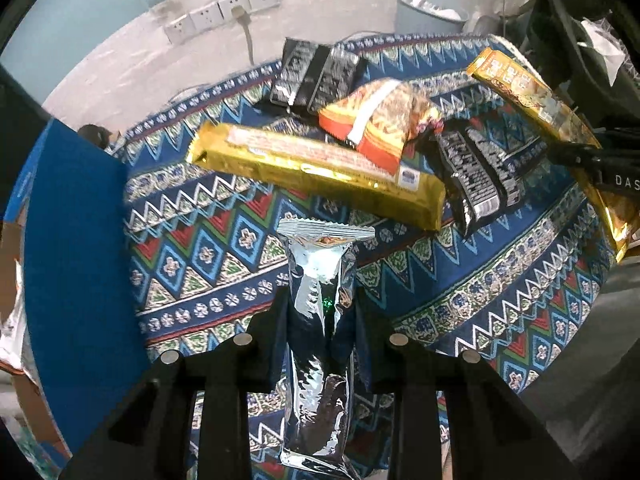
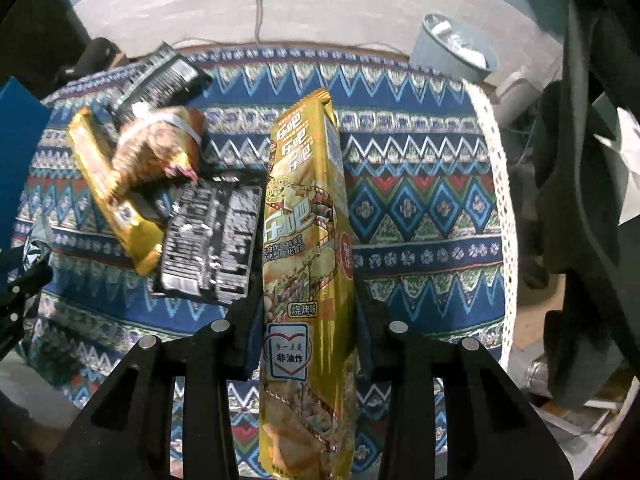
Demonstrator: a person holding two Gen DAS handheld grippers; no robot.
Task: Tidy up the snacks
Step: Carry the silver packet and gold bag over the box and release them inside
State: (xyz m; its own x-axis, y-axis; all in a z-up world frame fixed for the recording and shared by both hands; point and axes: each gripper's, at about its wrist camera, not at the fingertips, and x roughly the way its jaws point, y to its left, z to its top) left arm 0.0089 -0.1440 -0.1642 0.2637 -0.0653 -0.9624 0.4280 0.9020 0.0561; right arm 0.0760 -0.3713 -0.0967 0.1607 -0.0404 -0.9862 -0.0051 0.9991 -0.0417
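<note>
Patterned blue fabric with zigzag and diamond bands [image 1: 460, 280] covers the work surface, which stands before a white wall carrying a row of white wall sockets [image 1: 222, 12], one with a plug and cable. At the left edge of the left wrist view stands a blue cardboard box wall [image 1: 76, 260]; behind the surface sits a pale grey bin [image 2: 456, 46] holding white paper. The left gripper [image 1: 320, 312] is clenched on a silver foil snack sachet [image 1: 320, 280], whose crimped top end projects forward beyond the black fingers [image 1: 272, 340] and clear of the cloth. The right gripper [image 2: 306, 320] is clamped on a long yellow snack packet with printed Chinese characters [image 2: 306, 220], gripped near its lower half so that most of its length extends forward over the cloth. In the left wrist view this same packet appears at the right edge, pinched by the right gripper's black fingers. Remaining on the cloth is a loose pile: a long gold foil snack bar [image 1: 320, 168] lying across the middle, an orange-and-yellow crumpled snack bag [image 1: 380, 116] resting partly on it, a black printed snack packet [image 1: 476, 172] just beside the bar's right end, and a second black snack packet [image 1: 316, 76] farther back, near the wall edge of the cloth.
</note>
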